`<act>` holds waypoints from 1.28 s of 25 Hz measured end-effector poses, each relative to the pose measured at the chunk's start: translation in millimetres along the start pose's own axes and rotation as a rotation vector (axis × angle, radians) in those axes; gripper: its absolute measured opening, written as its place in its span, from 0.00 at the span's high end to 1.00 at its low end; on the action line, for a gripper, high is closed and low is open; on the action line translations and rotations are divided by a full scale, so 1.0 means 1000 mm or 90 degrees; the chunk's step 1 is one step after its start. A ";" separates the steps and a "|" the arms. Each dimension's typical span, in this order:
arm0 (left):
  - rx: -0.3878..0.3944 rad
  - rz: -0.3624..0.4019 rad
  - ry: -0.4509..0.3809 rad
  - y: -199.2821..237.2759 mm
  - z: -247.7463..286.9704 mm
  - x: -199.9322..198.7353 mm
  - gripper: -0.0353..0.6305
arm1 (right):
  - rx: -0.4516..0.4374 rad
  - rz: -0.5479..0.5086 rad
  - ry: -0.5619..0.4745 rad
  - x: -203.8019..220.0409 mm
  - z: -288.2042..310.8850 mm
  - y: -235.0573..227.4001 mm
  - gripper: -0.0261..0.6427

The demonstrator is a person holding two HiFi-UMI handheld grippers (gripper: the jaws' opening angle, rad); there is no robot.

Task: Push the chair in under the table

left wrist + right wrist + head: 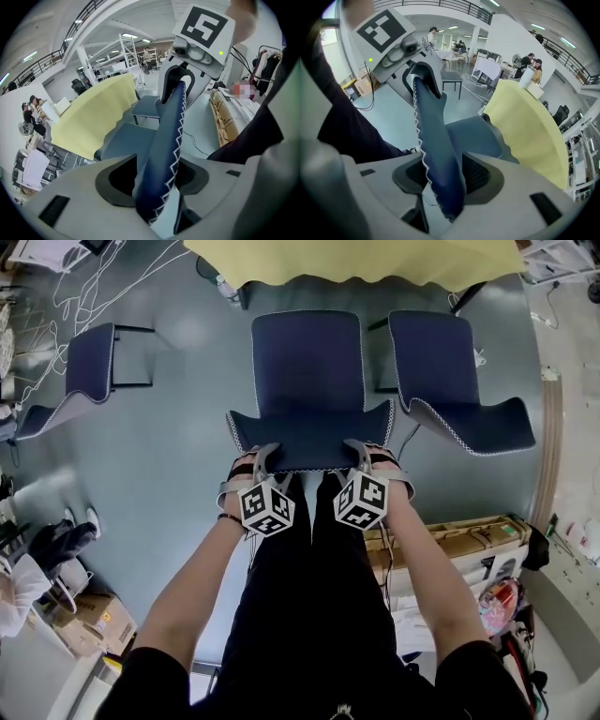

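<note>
Your left gripper (261, 461) and right gripper (362, 457) each hold the top rim of the chair's backrest (309, 442), with the jaws set wide on its thick padded edge. In the head view the rim runs 9 to 3 o'clock. Your hands sit evenly either side of its middle, neither nearer. The chair (307, 367) lies at 12 o'clock from both grippers, and the yellow-covered table (356, 263) is beyond it. Judgement: push straight towards 12, evenly.

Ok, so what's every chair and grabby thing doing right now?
Middle chair: upright, not pushed in yet.
Left gripper: jaws closed on that chair's backrest.
Right gripper: jaws closed on the same backrest.
Left chair: standing apart, turned sideways.
Right chair: pulled out, angled.
Table: covered with yellow cloth.
</note>
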State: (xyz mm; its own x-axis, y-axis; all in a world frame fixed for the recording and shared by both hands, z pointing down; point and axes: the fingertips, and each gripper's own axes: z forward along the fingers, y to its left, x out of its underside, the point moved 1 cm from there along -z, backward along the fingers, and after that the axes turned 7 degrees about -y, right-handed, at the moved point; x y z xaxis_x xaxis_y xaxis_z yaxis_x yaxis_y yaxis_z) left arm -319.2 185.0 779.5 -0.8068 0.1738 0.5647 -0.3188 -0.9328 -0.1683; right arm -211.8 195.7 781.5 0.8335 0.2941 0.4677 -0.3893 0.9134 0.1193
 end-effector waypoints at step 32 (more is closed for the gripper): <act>0.056 0.024 -0.015 0.008 0.006 0.002 0.74 | -0.020 -0.052 -0.032 -0.011 0.006 -0.005 0.77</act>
State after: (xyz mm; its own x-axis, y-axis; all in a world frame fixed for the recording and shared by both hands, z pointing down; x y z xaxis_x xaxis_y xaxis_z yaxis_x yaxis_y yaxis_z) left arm -320.3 176.0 783.9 -0.8054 0.1311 0.5781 -0.2420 -0.9630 -0.1187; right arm -221.5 186.2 780.8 0.8411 0.2045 0.5008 -0.3074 0.9425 0.1314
